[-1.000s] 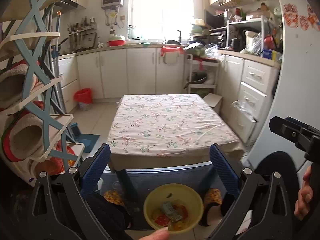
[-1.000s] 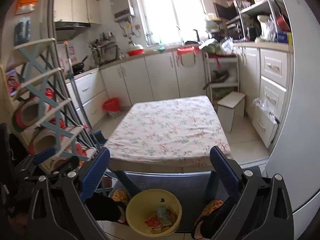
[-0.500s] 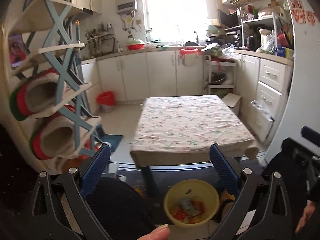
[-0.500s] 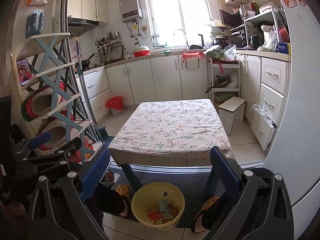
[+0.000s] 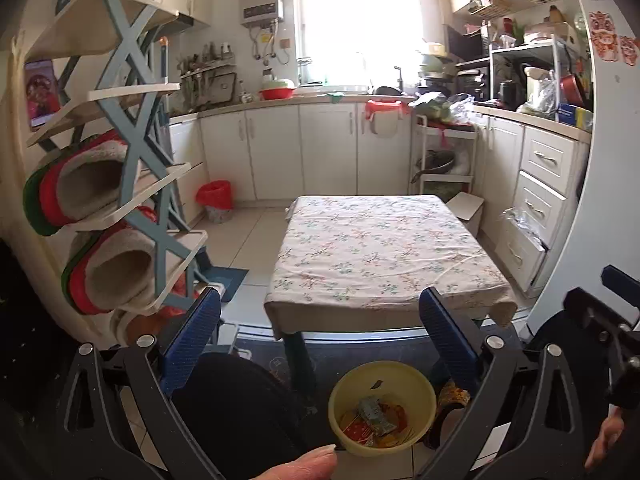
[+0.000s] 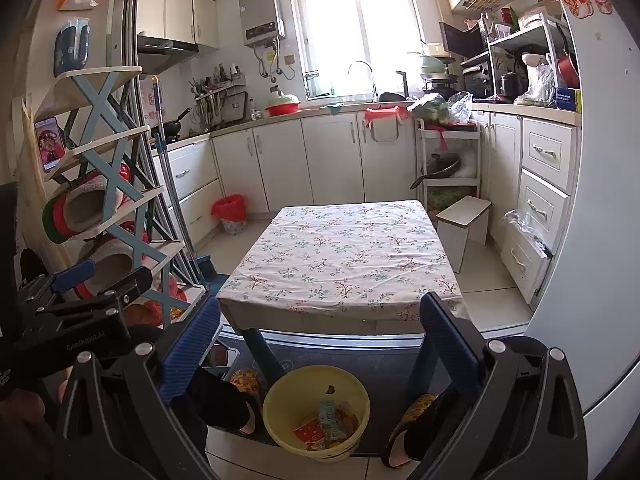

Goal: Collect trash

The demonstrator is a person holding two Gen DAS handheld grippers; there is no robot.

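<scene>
Down on the floor, the yellow bowl (image 6: 316, 412) stands upright with its mouth facing the ceiling, just in front of the near end of the low table (image 6: 340, 264) and between the person's two slippered feet (image 6: 412, 420). Being round, the bowl has no long axis to speak of; its only direction is straight up through the opening. Inside lie crumpled wrappers (image 6: 326, 424), red, orange and green, heaped toward the near side of the bottom, too tangled to say which way any one of them points.

The tablecloth shows no litter from either view, so the collecting looks close to done (that is a judgement, not something seen).

Both claws stand wide apart and hold nothing: the left gripper (image 5: 320, 340) and the right gripper (image 6: 320, 340) each frame the bowl between blue fingers (image 6: 192, 344).

The main risk from here is the bowl itself. It sits tight between the feet and beside a blue table leg (image 6: 262, 354), so a shuffled foot or a claw lowered carelessly onto the rim could tip it and scatter the wrappers across the tiles. Gripping one thin wall could also let the bowl swing and spill. A further risk is the shoe rack (image 6: 108, 184) close at the left, which the left claw could knock.
</scene>
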